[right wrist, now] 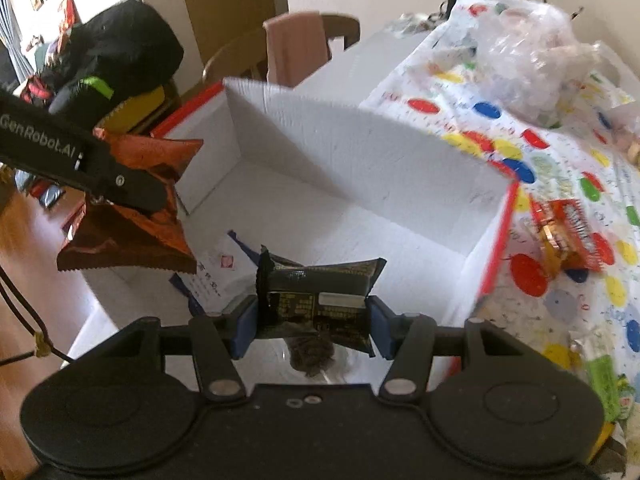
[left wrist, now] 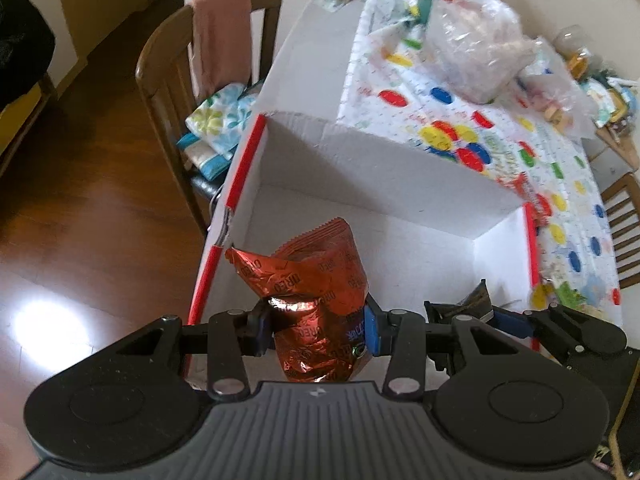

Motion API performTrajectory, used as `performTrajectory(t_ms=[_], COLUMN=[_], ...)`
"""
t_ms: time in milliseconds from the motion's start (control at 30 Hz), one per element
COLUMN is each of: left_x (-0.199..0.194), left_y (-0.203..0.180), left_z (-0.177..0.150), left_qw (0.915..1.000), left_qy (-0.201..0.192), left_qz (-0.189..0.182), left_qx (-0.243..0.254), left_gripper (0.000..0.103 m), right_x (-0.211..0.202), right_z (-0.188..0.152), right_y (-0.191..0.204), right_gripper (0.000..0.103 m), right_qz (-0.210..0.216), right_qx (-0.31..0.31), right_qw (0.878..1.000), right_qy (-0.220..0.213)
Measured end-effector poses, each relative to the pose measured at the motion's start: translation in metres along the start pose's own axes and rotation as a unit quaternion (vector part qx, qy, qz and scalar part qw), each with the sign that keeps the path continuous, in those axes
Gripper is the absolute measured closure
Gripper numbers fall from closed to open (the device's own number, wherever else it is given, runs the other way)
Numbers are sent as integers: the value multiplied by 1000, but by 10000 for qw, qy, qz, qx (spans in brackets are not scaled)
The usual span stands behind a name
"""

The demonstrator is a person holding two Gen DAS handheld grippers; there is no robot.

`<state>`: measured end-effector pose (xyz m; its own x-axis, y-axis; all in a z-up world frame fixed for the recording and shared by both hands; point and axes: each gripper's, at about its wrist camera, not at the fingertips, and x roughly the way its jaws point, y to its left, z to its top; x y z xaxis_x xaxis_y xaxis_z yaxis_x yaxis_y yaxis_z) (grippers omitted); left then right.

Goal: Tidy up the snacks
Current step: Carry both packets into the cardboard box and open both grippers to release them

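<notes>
While both grippers hang over the open white box (left wrist: 400, 184), each has a snack packet pinched between its blue pads. The left gripper (left wrist: 318, 326) holds a crinkled red foil packet (left wrist: 316, 280) printed with a cookie brand name; the packet stands upright between the fingers, its crimped top edge pointing away over the near left part of the box. From the right wrist view the same red packet (right wrist: 128, 216) shows at the left, clamped in the left gripper's black arm above the box's left wall. The right gripper (right wrist: 312, 322) grips a dark packet (right wrist: 320, 292) with a small white label, held crosswise so its ends press against the two pads, above the near middle of the box. Below it, on the box floor, lies a white paper with blue edges (right wrist: 216, 276).

The box has red-trimmed side walls (left wrist: 244, 168) and sits on a table covered by a cloth with coloured dots (left wrist: 460, 112). On that cloth, right of the box, lies another red snack packet (right wrist: 568, 236), and farther back a crumpled clear plastic bag (left wrist: 476, 52). Left of the table stands a wooden chair (left wrist: 168, 80) with a pink cloth (left wrist: 220, 36) over its back and folded flowered fabric (left wrist: 220, 120) on its seat. The floor (left wrist: 72, 200) is brown wood.
</notes>
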<state>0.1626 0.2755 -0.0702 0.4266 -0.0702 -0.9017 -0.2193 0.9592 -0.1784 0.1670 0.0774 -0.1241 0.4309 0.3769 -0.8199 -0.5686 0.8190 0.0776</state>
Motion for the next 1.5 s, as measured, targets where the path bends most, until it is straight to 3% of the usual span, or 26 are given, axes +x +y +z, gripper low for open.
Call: performTrajectory(t_ms=[400, 733, 1033, 1267, 1333, 1500], left_x=[46, 61, 59, 45, 38, 17], left_y=[8, -9, -10, -10, -9, -11], left_z=[8, -7, -12, -15, -16, -22], left_qw=[9984, 9961, 9961, 9974, 9978, 9985], left_qy=[477, 544, 503, 339, 276, 60], left_qz=[279, 405, 441, 347, 306, 162], left_qx=[125, 562, 579, 536, 524, 528], left_gripper=[61, 60, 59, 41, 41, 41], right_x=[34, 39, 30, 9, 0, -22], right_z=[1, 2, 0, -1, -2, -4], right_y=[8, 12, 10, 11, 11, 6], right_gripper=[47, 42, 38, 31, 25, 21], right_qz=[-72, -83, -62, 50, 81, 179], right_qx=[-121, -128, -48, 24, 76, 190], right_qw=[9988, 9979, 9987, 9997, 9999, 9996], right_qy=[466, 629, 504, 236, 119, -130])
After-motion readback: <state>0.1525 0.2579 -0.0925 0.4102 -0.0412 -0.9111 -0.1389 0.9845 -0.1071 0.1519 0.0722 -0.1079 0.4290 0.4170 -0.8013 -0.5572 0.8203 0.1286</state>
